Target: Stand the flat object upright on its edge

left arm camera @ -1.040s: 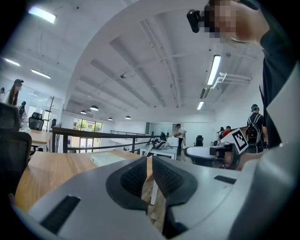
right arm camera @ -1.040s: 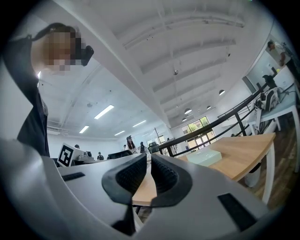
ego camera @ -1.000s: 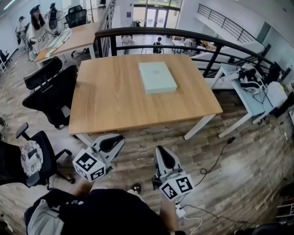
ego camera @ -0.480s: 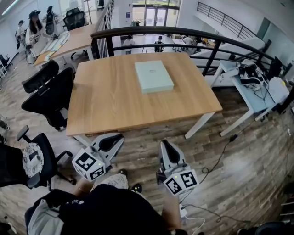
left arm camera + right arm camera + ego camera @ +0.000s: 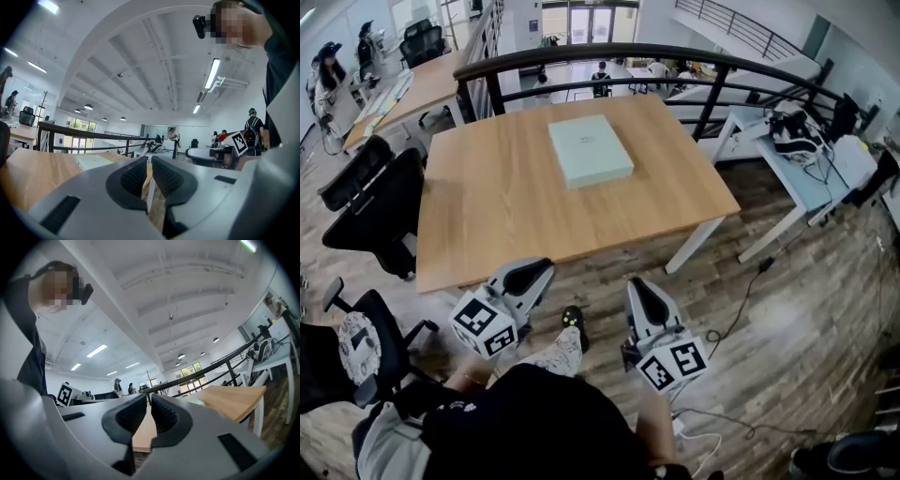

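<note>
Both grippers closed and empty, short of the table; the box lies flat ahead.

My left gripper [image 5: 540,271] and right gripper [image 5: 635,285] each have their jaws pressed together with nothing between them, and both hang over the floor on my side of the wooden table [image 5: 492,202]. The one flat pale-green box [image 5: 590,150] lies on its broad face on the far half of that table, well apart from both grippers, ahead of the gap between them. Its long axis looks to run away from me toward the railing, turned slightly. Neither gripper is clearly nearer, I judge, though the left may have a slight edge. By count there is one box, one table under it and two grippers. Both must reach forward over the near edge and open before the box can be tipped up.
</note>
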### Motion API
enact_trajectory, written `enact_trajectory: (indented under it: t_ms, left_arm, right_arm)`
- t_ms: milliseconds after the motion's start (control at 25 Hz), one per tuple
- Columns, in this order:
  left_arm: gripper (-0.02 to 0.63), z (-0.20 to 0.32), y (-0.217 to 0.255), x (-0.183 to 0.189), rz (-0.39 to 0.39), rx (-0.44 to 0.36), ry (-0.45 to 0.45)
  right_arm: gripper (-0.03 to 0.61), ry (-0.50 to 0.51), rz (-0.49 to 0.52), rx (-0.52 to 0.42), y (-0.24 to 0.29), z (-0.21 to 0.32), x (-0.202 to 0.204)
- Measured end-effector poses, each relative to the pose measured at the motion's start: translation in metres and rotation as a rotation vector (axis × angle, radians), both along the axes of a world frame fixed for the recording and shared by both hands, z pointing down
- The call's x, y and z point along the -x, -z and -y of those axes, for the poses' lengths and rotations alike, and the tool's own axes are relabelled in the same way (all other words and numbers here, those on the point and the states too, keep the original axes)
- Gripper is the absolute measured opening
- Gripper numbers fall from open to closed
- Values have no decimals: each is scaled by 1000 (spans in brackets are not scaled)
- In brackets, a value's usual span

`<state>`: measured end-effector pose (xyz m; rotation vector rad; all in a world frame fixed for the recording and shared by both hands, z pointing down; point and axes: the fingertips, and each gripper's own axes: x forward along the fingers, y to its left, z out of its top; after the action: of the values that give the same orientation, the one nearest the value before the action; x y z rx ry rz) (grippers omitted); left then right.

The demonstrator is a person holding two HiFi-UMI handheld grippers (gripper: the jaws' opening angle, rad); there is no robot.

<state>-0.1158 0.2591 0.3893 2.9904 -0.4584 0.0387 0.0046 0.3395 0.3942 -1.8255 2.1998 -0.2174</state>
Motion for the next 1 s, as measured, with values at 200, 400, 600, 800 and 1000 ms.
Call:
enact_trajectory:
  t_ms: [200, 400, 600, 800, 1000]
  left_arm:
    - [44, 26, 3, -41, -14, -15, -47]
    - [44, 62, -6, -62, 0, 14, -38]
    - [44, 98, -4, -81, 10, 20, -34]
    - [44, 133, -5, -89, 15, 21, -19]
    - [44, 169, -9, -97, 7, 45, 0]
  right_arm:
    - [31, -28, -17, 4, 2, 26, -34]
    - [31, -13, -23, 31, -3, 60, -53]
    - [31, -11, -10, 41, -2, 94, -74]
    - [31, 3, -6, 42, -2, 131, -82]
    - [31, 13, -17, 48, 0, 162, -92]
